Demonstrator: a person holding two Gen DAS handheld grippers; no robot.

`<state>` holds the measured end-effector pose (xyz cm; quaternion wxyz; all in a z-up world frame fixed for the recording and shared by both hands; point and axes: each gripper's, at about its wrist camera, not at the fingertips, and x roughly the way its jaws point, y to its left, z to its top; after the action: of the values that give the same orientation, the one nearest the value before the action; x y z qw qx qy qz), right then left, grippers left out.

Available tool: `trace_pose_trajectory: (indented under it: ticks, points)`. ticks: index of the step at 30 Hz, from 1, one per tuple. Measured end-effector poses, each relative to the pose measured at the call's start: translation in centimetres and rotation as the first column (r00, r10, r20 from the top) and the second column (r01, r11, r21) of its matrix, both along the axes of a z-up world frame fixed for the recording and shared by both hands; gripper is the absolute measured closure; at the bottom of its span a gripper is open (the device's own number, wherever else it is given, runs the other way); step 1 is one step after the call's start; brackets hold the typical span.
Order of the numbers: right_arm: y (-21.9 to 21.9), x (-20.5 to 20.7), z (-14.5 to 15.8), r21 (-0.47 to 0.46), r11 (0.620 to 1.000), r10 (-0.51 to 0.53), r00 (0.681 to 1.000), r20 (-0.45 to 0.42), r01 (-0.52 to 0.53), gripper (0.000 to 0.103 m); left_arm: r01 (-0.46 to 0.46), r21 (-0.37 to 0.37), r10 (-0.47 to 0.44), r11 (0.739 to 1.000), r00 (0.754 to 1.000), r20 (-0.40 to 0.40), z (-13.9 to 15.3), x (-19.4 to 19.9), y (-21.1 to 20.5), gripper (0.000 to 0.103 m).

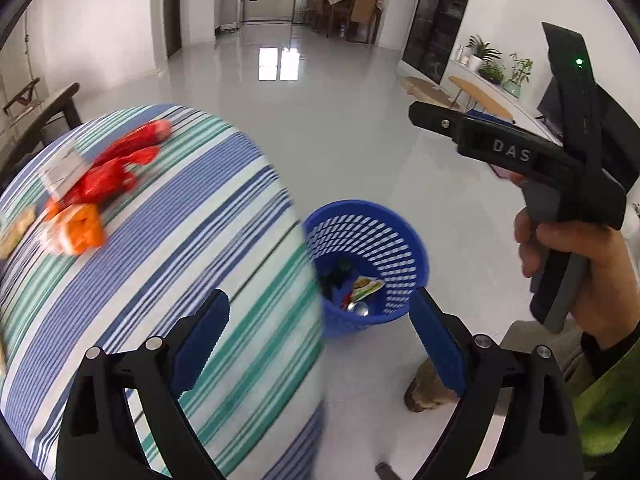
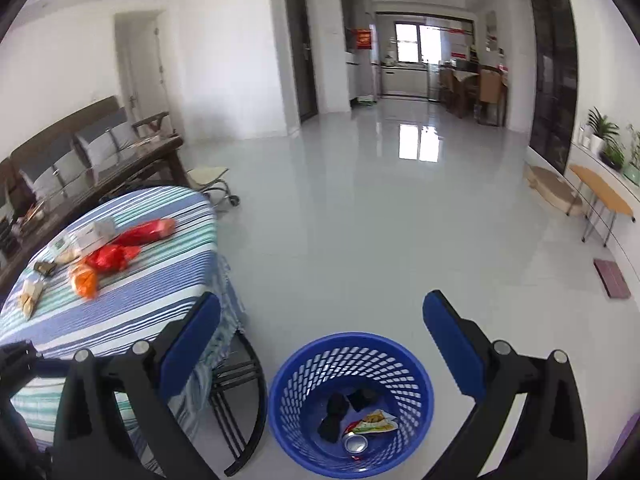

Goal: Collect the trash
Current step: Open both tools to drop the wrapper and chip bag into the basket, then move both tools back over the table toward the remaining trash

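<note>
A blue mesh trash basket (image 1: 372, 236) (image 2: 352, 360) stands on the floor beside a round table with a striped cloth (image 1: 208, 240) (image 2: 152, 276). Inside it lie a can (image 2: 355, 443), a snack wrapper (image 2: 374, 422) and dark scraps. On the table lie red plastic wrappers (image 1: 116, 168) (image 2: 132, 244), an orange wrapper (image 1: 80, 228) (image 2: 84, 280), a white box (image 2: 96, 232) and small bits. My left gripper (image 1: 320, 340) is open and empty above the table edge and basket. My right gripper (image 2: 322, 344) is open and empty above the basket; it shows from the side in the left wrist view (image 1: 500, 148).
A sofa and a dark coffee table (image 2: 100, 168) stand behind the round table. A small stool (image 2: 208, 180) sits by it. A low bench with plants (image 2: 600, 188) runs along the right wall. Glossy floor (image 2: 380, 220) stretches toward a dining area.
</note>
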<state>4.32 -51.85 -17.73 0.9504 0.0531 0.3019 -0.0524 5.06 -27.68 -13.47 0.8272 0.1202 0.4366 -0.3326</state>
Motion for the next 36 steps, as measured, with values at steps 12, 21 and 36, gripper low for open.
trace_pose_trajectory:
  ticks: [12, 21, 36]
  points:
    - [19.6, 1.3, -3.2, 0.046, 0.964, 0.266, 0.944, -0.196, -0.262, 0.005, -0.332, 0.066, 0.333, 0.941, 0.943, -0.001, -0.9, 1.5, 20.9, 0.013]
    - [26.8, 4.9, -4.9, -0.018, 0.933, 0.333, 0.882, -0.334, -0.359, 0.005, -0.432, 0.116, 0.433, 0.895, 0.901, 0.017, -2.0, 2.9, 27.8, 0.006]
    - [27.8, 6.9, -5.8, -0.012, 0.931, 0.341, 0.884, -0.32, -0.364, 0.005, -0.459, 0.148, 0.465, 0.876, 0.885, -0.009, -1.9, 5.0, 28.3, 0.004]
